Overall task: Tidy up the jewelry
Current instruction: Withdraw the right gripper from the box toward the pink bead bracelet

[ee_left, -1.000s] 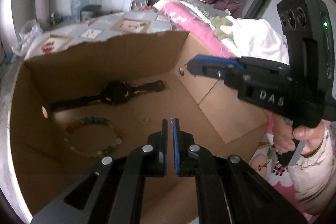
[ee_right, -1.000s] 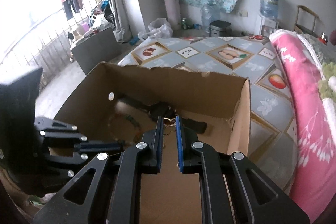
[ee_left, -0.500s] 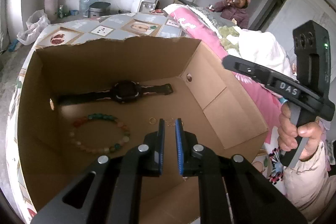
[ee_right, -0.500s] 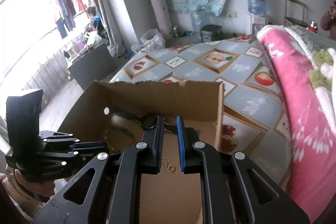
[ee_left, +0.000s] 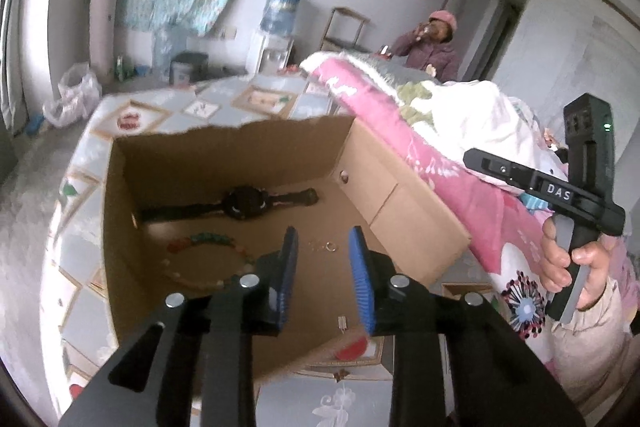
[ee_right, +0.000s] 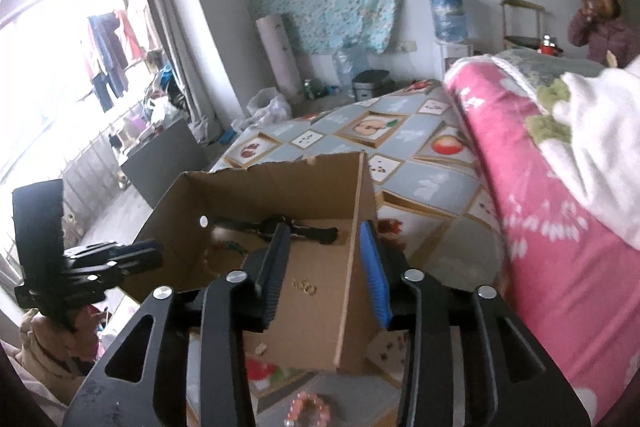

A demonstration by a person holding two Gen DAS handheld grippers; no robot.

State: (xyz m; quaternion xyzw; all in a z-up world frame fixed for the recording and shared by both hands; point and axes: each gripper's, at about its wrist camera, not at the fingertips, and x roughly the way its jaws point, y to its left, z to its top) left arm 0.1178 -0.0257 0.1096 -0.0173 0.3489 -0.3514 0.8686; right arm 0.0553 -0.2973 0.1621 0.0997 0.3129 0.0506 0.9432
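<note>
Over the open brown cardboard box (ee_left: pixel 224 163), left gripper (ee_left: pixel 322 271) and right gripper (ee_right: pixel 324 267) have just been opening, both empty; black wristwatch (ee_left: pixel 244 205), multicoloured bead bracelet (ee_left: pixel 208 259) and small gold rings (ee_left: pixel 326 247) lie inside.

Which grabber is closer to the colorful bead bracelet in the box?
Left. The left gripper hangs just above the box, next to the bead bracelet. The right gripper is held out past the box's right wall, over the pink blanket.
</note>
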